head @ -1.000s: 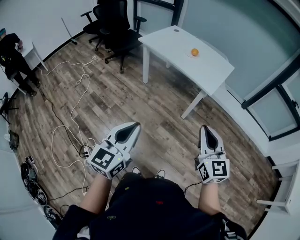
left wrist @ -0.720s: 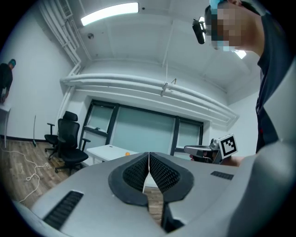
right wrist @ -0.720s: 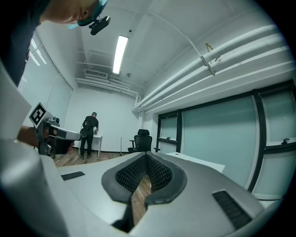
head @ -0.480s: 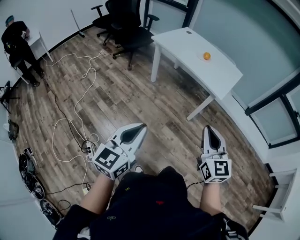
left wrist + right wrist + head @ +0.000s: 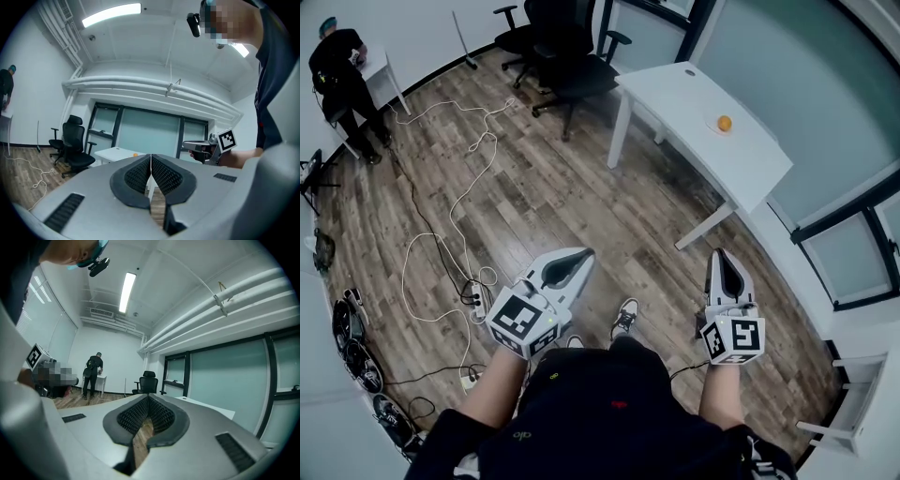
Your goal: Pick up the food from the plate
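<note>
Head view: left gripper (image 5: 577,256) at lower centre-left and right gripper (image 5: 719,255) at lower right, both held out in front of the person's torso above the wood floor (image 5: 581,206). Both pointed toward the top of the frame.

Left gripper view: the ribbed pads met along one closed line, jaws clenched, nothing between them.

Right gripper view: jaw tips touched at the front, with only a sliver of floor showing through the gap behind them. Clenched too, and empty.

The food (image 5: 725,123), a small round orange item, sat at upper right on the white table (image 5: 675,94), near that table's far edge. It rested on a pale plate (image 5: 713,127) that was hard to separate from the tabletop. It was well apart from both grippers, with open floor between.

Other notes:
- Black office chairs (image 5: 567,52) stood at top centre, just beside the table's left end.
- White cables (image 5: 455,211) looped across the floor on the left side.
- A second person (image 5: 339,70) in dark clothes stood at a small white desk (image 5: 380,66) in the upper left corner.
</note>
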Motion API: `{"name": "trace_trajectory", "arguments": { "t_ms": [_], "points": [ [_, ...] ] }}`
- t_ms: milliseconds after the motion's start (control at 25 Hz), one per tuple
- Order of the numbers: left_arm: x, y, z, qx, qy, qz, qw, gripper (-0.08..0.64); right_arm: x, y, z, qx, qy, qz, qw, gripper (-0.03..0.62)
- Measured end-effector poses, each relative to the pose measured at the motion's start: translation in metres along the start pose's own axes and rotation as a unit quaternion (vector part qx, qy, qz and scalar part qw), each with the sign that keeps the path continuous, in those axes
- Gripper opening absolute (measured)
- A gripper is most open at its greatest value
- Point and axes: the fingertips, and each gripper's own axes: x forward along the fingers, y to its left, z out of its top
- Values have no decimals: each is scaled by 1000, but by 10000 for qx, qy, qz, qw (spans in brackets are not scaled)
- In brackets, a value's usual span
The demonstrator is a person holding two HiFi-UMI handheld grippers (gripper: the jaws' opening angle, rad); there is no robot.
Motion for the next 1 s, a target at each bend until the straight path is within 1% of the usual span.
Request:
{"name": "trace_trajectory", "arguments": {
  "t_ms": [160, 400, 520, 680, 840, 1000],
  "points": [
    [16, 24, 3, 37, 31, 204, 9998, 23, 25, -10, -9, 61, 55, 75, 9999, 25],
    [66, 49, 8, 86, 123, 274, 9995, 23, 71, -43, -21, 211, -3, 186, 9996, 25],
    [104, 58, 9, 90, 185, 233, 9995, 23, 95, -74, -28, 301, -36, 141, 9994, 25],
    [162, 59, 21, 125, 237, 122, 9996, 23, 122, -123, -35, 429, 48, 56, 9991, 25],
    [217, 61, 31, 163, 276, 91, 9994, 23, 147, -169, -39, 499, 85, 53, 9987, 25],
    [271, 59, 29, 163, 339, 64, 9993, 23, 170, -217, -49, 566, 102, 39, 9983, 25]
  ]
}}
